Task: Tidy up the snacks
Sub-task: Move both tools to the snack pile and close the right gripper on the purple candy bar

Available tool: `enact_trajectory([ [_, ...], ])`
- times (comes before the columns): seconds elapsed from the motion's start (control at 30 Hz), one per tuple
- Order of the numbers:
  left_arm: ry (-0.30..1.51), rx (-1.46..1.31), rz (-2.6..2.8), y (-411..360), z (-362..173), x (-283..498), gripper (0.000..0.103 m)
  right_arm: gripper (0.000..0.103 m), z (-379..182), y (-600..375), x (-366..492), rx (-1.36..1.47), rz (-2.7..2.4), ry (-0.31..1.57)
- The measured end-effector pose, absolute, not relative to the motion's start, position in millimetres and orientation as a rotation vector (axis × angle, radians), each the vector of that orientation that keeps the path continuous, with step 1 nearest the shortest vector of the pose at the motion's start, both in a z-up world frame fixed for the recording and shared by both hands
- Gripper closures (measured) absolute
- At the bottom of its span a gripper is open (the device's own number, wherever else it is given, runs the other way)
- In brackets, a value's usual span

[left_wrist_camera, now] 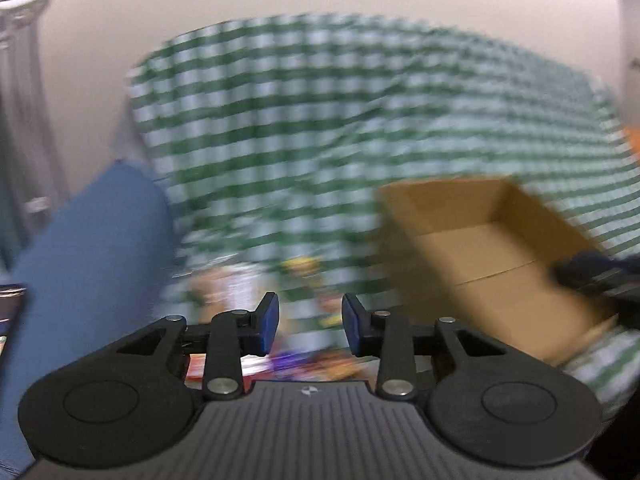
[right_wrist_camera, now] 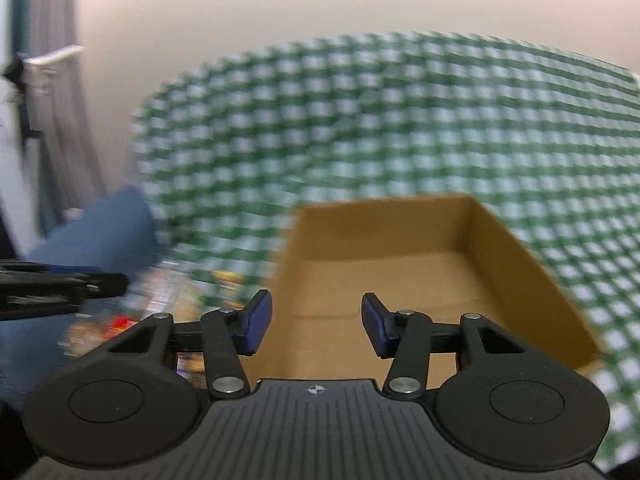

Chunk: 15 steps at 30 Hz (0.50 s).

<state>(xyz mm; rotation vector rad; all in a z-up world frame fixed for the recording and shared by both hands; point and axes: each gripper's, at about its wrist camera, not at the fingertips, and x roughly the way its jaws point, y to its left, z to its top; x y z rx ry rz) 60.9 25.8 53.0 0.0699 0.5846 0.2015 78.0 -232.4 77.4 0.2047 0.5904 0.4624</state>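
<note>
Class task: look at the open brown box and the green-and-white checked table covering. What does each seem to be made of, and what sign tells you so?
Open brown box: probably corrugated cardboard, matte tan, with a folded flap seam across its floor and thin, straight walls.

Green-and-white checked table covering: looks like woven fabric, matte; it ripples and drapes in soft folds. Blur leaves a thin plastic sheet possible.

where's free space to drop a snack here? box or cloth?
Cardboard box: its floor shows bare between all its walls. Green-checked cloth behind and right of the box is also bare. Crowded: the blurred snack packets left of the box, bordered by the blue cushion.
</note>
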Motion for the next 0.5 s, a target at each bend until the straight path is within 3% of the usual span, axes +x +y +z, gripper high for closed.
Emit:
enact_trajectory([
  [0.2, 0.692, 0.028, 0.427, 90.5, 5.1, 58.2, 0.062, 0.050, 87.2, -173.2, 58.1, 0.146, 0.688, 0.499],
  [0.27, 0.690, 0.022, 0.479, 97.2, 2.2, 59.0, 0.053, 0.050, 73.5, -143.7, 57.6, 0.073, 0.725, 0.487],
  [0.5, 0.791, 0.026, 0.528, 108.9, -20.9, 77.5, 0.044, 0.048, 37.8, -80.5, 68.2, -0.117, 0.742, 0.569],
])
